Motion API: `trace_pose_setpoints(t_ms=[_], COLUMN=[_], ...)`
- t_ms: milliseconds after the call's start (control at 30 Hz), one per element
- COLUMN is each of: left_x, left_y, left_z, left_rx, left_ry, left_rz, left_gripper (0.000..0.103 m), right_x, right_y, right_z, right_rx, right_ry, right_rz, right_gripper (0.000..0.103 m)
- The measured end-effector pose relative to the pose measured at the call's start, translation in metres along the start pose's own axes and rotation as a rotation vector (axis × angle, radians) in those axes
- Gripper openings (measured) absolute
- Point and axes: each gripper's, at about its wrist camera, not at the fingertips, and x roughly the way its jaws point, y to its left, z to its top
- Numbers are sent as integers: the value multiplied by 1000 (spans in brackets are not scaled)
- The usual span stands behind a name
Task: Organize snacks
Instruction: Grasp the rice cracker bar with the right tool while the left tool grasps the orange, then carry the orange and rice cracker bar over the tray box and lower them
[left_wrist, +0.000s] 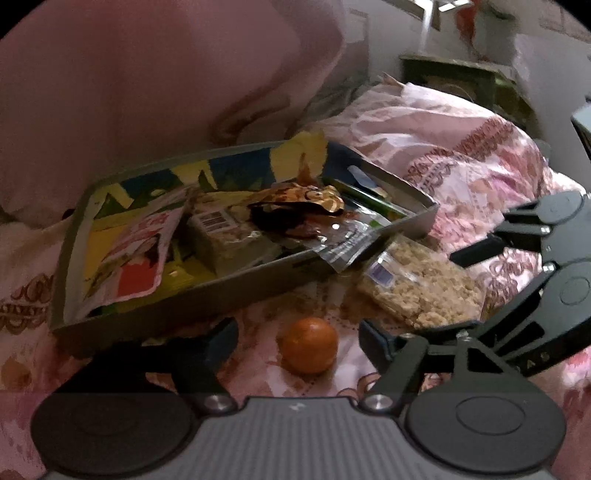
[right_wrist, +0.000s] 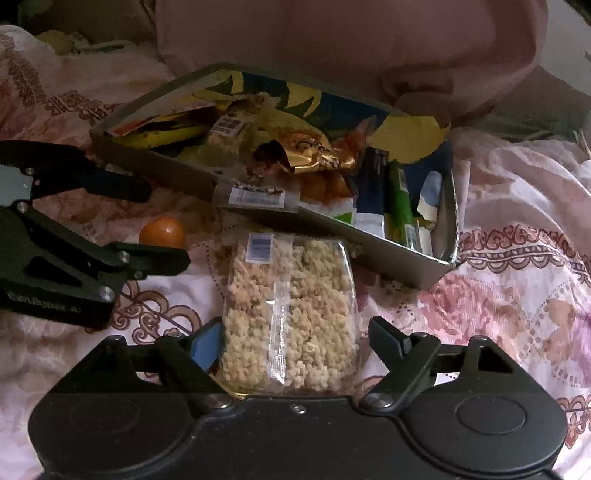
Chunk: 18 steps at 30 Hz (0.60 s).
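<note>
**Two loose snacks outside the tray, both sets of jaws wide**

Left wrist view. Left gripper (left_wrist: 297, 334) low over the bedspread (left_wrist: 480, 177), jaws standing wide either side of a mandarin (left_wrist: 308, 345), no pad touching it. Mandarin just in front of the tray (left_wrist: 258, 273) wall. Probably light, round and smooth-skinned: likely to roll on soft bedding and to bruise under a hard squeeze. Best taken across the widest part, with gentle closure.

Right wrist view. Right gripper (right_wrist: 295, 341) with jaws wide around the near end of a clear crumble-bar pack (right_wrist: 291, 314); left pad at the film edge, right pad apart. Pack flat on the bedspread, far end against the tray wall. Probably light, brittle inside, with slippery film. Grip across the short width, away from the loose seam; light pressure to avoid crumbling.
</note>
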Motion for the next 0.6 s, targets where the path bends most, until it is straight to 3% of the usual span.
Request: trace_pose_setpoints(t_ms=[167, 267, 333, 600], left_x=[3, 4, 3, -3], left_y=[-8, -10, -9, -17], left_z=[-3, -4, -3, 0], left_rx=[53, 54, 48, 36], left_ry=[28, 38, 40, 30], left_rz=[11, 22, 15, 60], left_gripper=[48, 39, 35, 34], right_x=[1, 1, 1, -8], right_y=[0, 1, 1, 13], right_z=[0, 0, 0, -2], right_rx=[19, 23, 35, -15], right_ry=[-14, -15, -13, -35], right_rz=[20, 17, 16, -51], right_gripper=[77, 77, 76, 74])
